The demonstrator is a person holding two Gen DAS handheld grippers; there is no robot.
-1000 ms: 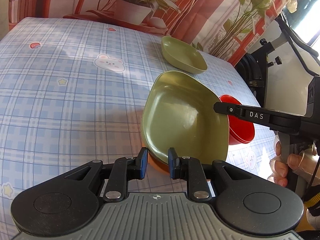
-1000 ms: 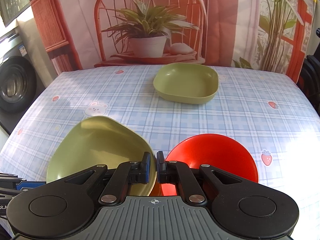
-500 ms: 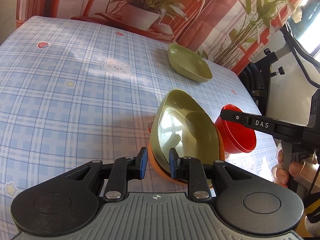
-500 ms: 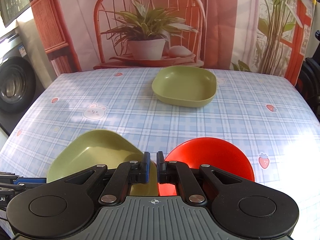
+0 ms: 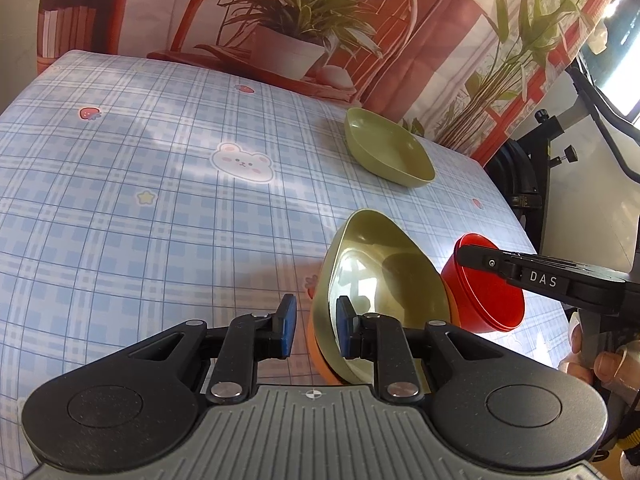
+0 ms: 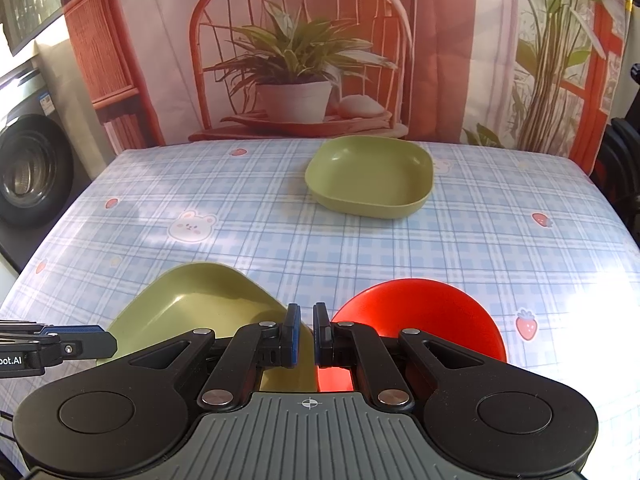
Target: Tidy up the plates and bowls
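Note:
A green plate (image 5: 392,280) (image 6: 200,304) sits tilted at the table's near edge, with an orange dish (image 5: 320,364) showing under it. My left gripper (image 5: 316,330) straddles its near rim, one pad inside and one outside. The jaws are closing a little on that rim. To its right, a red bowl (image 5: 488,300) (image 6: 424,316) is tipped on its side, and my right gripper (image 6: 306,334) (image 5: 466,254) is shut on its rim. A second green plate (image 5: 384,152) (image 6: 372,176) lies flat at the far side of the table.
The blue checked tablecloth (image 5: 120,200) is bare on the left and in the middle. A washing machine (image 6: 28,172) stands beyond the left edge and a black stand (image 5: 528,168) beyond the right edge. A hand (image 5: 604,364) grips the right tool. A printed backdrop closes the far side.
The near green plate has dropped from steeply tilted towards the left camera to lying much lower over the orange dish. The red bowl and right gripper have stayed put.

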